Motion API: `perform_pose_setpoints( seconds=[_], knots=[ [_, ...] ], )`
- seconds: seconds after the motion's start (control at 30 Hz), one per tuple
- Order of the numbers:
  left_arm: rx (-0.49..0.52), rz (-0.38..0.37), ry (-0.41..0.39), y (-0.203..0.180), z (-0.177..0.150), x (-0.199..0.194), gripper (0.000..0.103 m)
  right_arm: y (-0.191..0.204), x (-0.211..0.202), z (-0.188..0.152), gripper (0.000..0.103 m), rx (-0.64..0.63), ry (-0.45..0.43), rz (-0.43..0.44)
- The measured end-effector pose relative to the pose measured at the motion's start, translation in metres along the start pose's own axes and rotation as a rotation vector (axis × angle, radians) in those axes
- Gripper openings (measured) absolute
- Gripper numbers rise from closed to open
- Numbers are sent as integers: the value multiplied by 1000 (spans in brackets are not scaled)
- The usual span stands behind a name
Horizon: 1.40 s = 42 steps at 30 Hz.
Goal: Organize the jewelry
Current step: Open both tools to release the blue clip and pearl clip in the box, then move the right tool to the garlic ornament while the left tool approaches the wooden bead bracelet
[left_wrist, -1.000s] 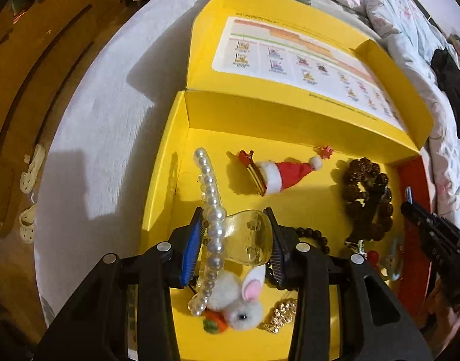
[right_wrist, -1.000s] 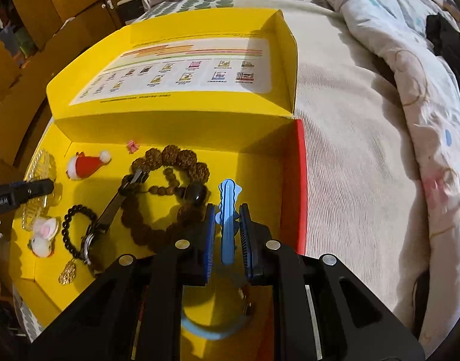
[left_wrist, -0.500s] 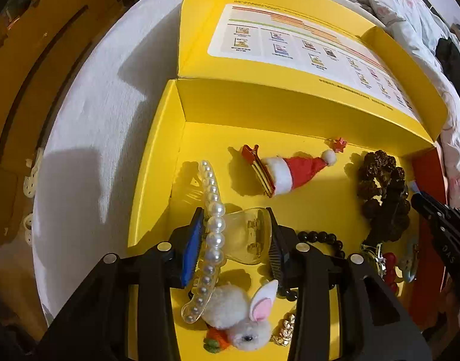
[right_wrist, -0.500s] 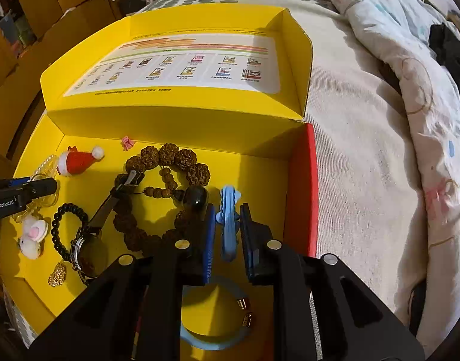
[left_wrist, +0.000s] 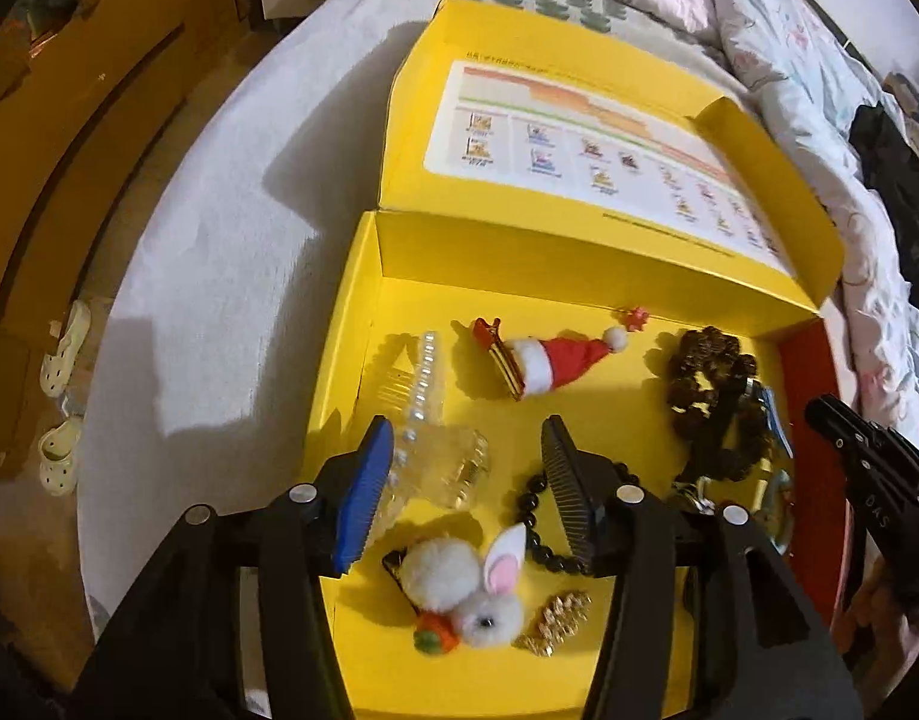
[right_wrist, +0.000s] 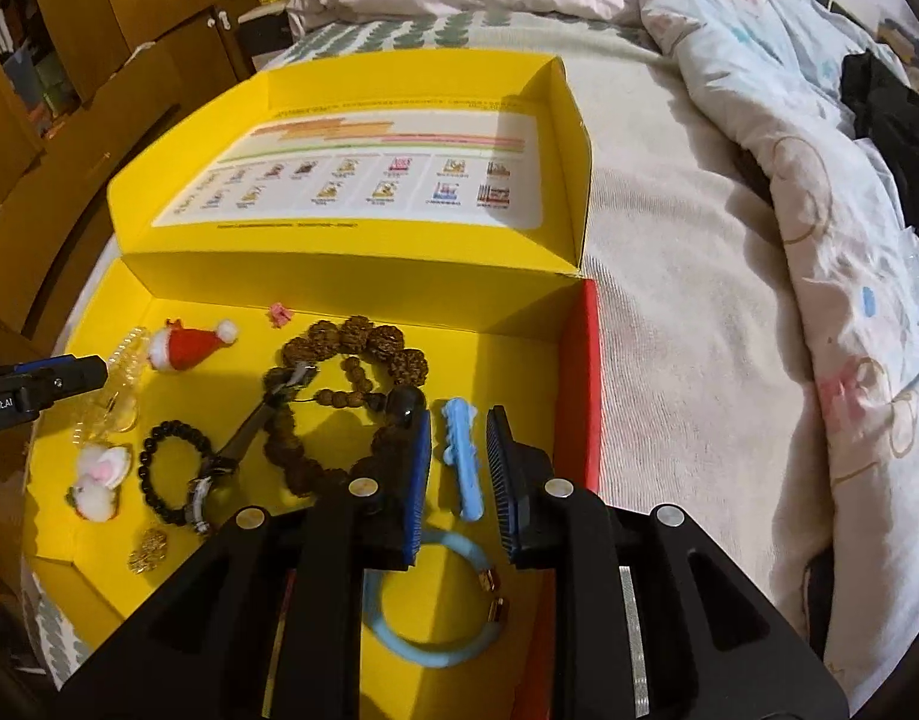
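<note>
An open yellow box (left_wrist: 579, 276) lies on the bed with jewellery on its floor. My left gripper (left_wrist: 466, 426) hangs over its left side, jaws opening. The clear hair claw with a pearl row (left_wrist: 435, 450) lies on the floor between them, close to the blue left pad (left_wrist: 363, 492), and neither pad presses it. My right gripper (right_wrist: 458, 417) is over the box's (right_wrist: 351, 282) right side, jaws also opening. A light blue hair clip (right_wrist: 462, 462) lies between its pads with a gap on each side.
Also in the box are a Santa-hat clip (left_wrist: 555, 360), a brown bead bracelet (right_wrist: 351, 342), a black bead bracelet (right_wrist: 171, 468), a bunny clip (left_wrist: 471, 588), a gold brooch (left_wrist: 555, 624) and a blue bangle (right_wrist: 435, 612). A rumpled quilt (right_wrist: 789, 180) lies to the right.
The left jaws have widened and let go of the pearl claw, which now rests on the box floor. The right jaws have parted off the blue clip. Both grippers have lifted slightly.
</note>
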State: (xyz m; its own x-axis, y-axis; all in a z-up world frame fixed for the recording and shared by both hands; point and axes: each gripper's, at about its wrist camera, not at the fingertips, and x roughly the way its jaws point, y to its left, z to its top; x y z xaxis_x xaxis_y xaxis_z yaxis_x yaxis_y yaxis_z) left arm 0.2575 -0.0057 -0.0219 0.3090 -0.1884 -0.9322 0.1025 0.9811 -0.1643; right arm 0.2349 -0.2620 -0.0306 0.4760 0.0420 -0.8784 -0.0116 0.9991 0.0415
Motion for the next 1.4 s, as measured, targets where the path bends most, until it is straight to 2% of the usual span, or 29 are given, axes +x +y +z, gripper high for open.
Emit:
perform_pose_setpoints(
  seconds=[0.3,0.43,0.5,0.67,0.97,1.3,1.4],
  knots=[
    [35,-12,-48,-11,-28,-42,52,6,-62,-17,24,3,-64,12],
    [68,-3,-74,-17,-61,-64,58,12,-97,-39,24,11,-94,38],
    [96,7,-61,-19,-82,-70,58,18,-109,-54,24,15,-98,56],
    [123,-31,-53,-29,-125,-83,58,39,-131,-93,25,-41,-74,55],
    [150,-7,-18,-39,-189,-85,58,63,-138,-152,25,-53,-28,92],
    [155,14,63,-48,-245,-55,58,87,-115,-188,25,-98,62,103],
    [155,15,77,-52,-254,-48,58,89,-109,-193,43,-96,79,106]
  ],
)
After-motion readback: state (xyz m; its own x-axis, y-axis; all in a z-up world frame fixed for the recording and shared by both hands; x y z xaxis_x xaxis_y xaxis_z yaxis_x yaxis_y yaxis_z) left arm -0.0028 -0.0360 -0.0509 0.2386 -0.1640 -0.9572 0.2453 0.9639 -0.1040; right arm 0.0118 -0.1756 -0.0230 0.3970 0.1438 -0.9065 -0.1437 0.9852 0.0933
